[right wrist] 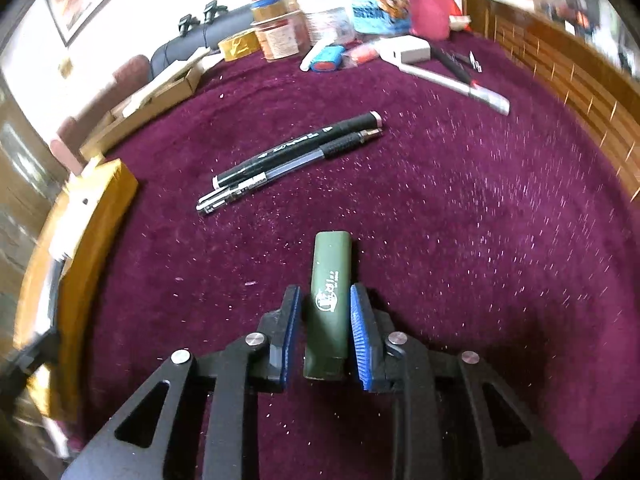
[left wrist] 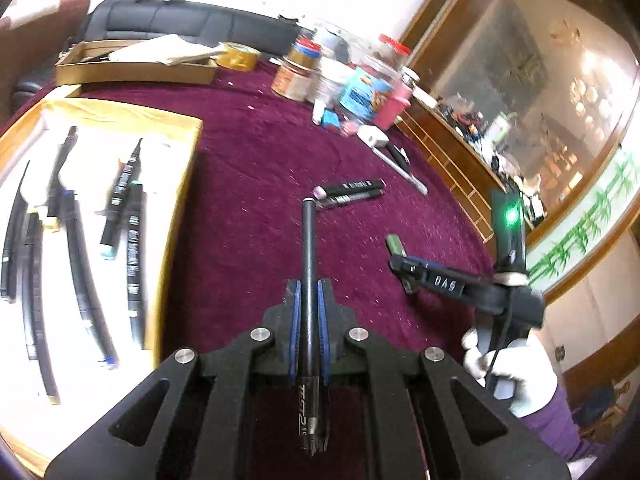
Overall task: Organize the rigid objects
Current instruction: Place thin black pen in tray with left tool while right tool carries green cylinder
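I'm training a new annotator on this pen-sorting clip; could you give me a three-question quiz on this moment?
1. True or false: the left gripper is shut on a black pen.
2. What does the right gripper carry? A) tape roll B) green case C) white charger
3. How many pens lie loose mid-cloth, outside the tray?

Key: 1 true; 2 B; 3 two, side by side.

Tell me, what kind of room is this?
Probably a home living room. A table under a maroon velvety cloth holds jars and scattered pens, a black sofa stands behind it, and a wooden glass-fronted cabinet runs along one side.
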The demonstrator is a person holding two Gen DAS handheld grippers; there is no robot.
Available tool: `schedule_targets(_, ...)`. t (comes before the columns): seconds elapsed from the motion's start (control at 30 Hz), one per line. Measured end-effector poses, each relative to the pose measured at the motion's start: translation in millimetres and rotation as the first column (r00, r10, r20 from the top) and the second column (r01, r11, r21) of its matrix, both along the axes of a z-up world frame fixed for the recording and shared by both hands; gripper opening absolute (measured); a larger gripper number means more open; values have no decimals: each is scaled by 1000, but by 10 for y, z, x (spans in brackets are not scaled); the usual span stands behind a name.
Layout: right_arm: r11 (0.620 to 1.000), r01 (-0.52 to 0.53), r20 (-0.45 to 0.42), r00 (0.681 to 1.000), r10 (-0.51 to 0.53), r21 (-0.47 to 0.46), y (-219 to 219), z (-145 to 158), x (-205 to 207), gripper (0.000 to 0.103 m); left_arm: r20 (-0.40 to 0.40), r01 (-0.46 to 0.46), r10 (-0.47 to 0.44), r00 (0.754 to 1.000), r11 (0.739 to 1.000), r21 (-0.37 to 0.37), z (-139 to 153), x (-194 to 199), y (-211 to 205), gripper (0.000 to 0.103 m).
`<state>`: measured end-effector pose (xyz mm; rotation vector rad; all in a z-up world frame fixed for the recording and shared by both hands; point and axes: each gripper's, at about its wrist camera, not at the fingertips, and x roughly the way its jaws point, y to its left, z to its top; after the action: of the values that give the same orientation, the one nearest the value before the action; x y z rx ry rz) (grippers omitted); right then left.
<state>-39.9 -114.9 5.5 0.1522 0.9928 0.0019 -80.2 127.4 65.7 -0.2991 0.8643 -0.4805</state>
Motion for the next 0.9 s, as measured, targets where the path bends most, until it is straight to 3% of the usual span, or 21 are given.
schedule_targets(0.1,1000,2,5,1000,-2,5,-6,3,26,18,15,-51,51,999,999,-12,59,0,248,6)
schedule_targets(0.23,972,11,-9,1000,-10,235,-210,-19,52,18,33,-128,128,991,992,10,103,18,607,6)
schedule_targets(0.33,950,-1,-1,1000,2,312,-185,-3,55,18,20,-186,186,982,982,19,78,52,931,9)
schedule_targets(0.4,938,-33,11,999,32,345,-98,45,58,18,21,-236,235,972,970,64,58,89,1112,7)
schedule_targets(0.6,921,-145,58,989,133,361,331,266,71,18,-31,-328,331,943,941,87,-74,279,1584,7)
schedule_targets(0.73,907,-228,84,974,212,354,712,410,103,18,-45,-344,350,936,934,95,-139,322,1681,7)
schedule_targets(0.9,865,-322,89,946,313,385,1193,497,151,18,-65,-373,373,925,928,14,-132,199,1801,7)
